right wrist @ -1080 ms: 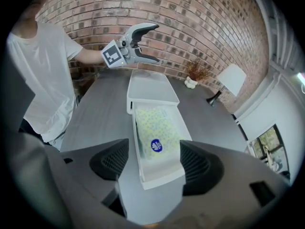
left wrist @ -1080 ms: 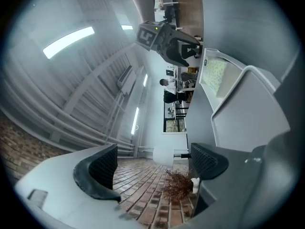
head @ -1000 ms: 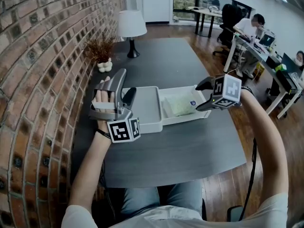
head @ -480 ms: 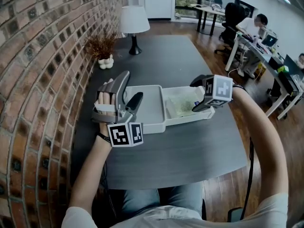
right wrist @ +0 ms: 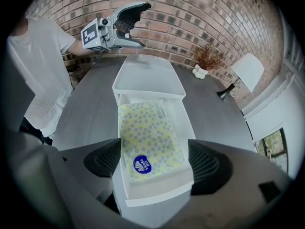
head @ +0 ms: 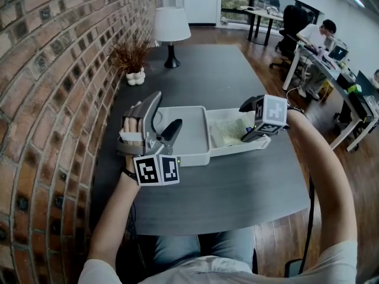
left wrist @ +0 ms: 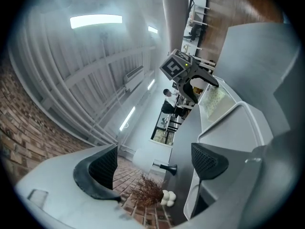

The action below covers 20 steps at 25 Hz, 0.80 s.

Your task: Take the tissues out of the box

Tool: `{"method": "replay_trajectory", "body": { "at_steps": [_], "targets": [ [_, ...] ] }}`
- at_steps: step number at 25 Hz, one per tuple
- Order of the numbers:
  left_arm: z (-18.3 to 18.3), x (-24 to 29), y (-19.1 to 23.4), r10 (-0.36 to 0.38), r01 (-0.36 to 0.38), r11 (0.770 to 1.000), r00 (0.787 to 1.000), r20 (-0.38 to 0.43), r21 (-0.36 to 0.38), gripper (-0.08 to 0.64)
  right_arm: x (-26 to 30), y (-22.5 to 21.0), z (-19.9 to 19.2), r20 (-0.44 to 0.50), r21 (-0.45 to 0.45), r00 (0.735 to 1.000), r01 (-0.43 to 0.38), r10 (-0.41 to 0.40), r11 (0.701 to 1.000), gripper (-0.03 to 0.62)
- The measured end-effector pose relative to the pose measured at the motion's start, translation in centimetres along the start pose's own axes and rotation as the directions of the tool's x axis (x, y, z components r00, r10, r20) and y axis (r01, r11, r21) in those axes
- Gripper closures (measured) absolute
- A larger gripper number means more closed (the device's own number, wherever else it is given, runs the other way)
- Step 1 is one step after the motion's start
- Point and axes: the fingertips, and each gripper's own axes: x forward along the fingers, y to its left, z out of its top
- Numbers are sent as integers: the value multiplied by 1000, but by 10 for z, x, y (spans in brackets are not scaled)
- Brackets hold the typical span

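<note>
Right gripper [right wrist: 155, 162] is opening its jaws, the two dark pads spread wide on either side of the near end of a white drawer [right wrist: 157, 192]. They flank its side walls closely and grip nothing. In the right gripper view, the tissue pack [right wrist: 150, 142], pale yellow with small rings and a blue round label, lies flat inside that drawer at the centre of the frame. The drawer is pulled out of a white box [right wrist: 147, 75] that fills the upper middle.

In the head view the right gripper [head: 246, 122] sits right of centre at the drawer's outer end. The tissue pack [head: 228, 129] shows just to its left, still inside the drawer [head: 237, 149].

The left gripper [head: 166, 110] is at centre left, near the left end of the box [head: 183, 132] and tilted upward. Its own view shows the left gripper [left wrist: 155, 163] with its jaws well apart and nothing between them, only the room beyond.

Box and drawer rest on a dark grey table [head: 225, 188]. At the table's far end, in the upper middle of the head view, stand a white-shaded lamp [head: 172, 25] and a dried plant [head: 131, 58]. A brick wall [head: 47, 70] runs down the left side, and people sit at desks [head: 314, 34] in the upper right.
</note>
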Motion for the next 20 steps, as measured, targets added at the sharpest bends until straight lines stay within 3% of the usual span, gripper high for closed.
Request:
{"method": "replay_trajectory", "body": {
  "at_steps": [11, 20],
  "targets": [
    [0, -8, -9, -37, 39, 994, 999, 15, -101, 91, 27, 0, -12, -82, -56, 996, -23, 18, 998, 140],
    [6, -9, -22, -102, 111, 976, 993, 60, -185, 91, 31, 4, 13, -51, -65, 998, -49, 46, 997, 157]
  ]
}}
